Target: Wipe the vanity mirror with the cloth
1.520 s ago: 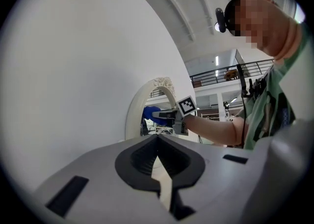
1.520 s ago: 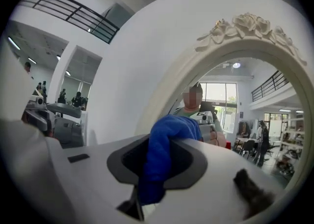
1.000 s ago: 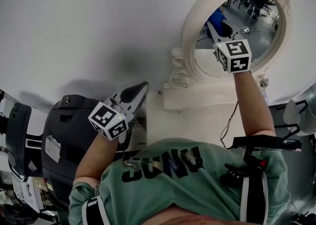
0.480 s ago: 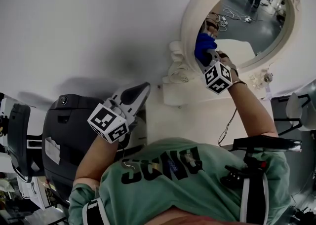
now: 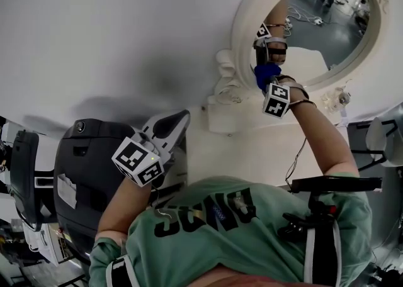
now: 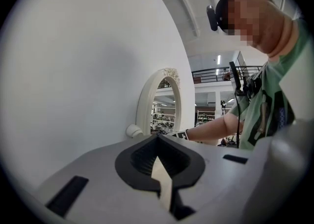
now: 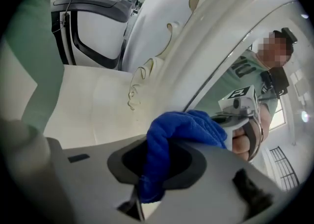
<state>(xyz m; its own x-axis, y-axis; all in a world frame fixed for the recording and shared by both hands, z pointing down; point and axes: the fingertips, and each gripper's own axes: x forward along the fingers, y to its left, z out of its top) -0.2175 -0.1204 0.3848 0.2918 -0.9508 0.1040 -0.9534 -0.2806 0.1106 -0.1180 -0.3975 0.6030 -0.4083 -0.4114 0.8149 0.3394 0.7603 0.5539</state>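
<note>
Right tool (image 5: pixel 267 83) clenched on the blue cloth (image 7: pixel 180 130). A fold is pinched deep between the jaws and a fat wad bulges out past the tips. The wad sits at the lower left edge of the mirror (image 5: pixel 330 31) glass, hard by the cream frame (image 5: pixel 241 35), and looks to be touching the glass, since the tool's reflection meets it there. Left tool (image 5: pixel 170 122) is down low and well apart from the mirror, jaws together on nothing, idle. The mirror stands upright on a pale desk (image 7: pixel 88 98) against a white wall. Handling guess: the cloth is soft, light and limp microfibre that takes the shape of whatever it is pressed on, so the present hold is right, a tight bite on a fold with the loose bulk left free as the wiping pad. The glass is stiff, slick and fragile, and hard jaw tips must not reach it. The carved frame looks ornate and could snag the cloth. The mirror may rock if pushed, so light, even pressure is probably wise.
</note>
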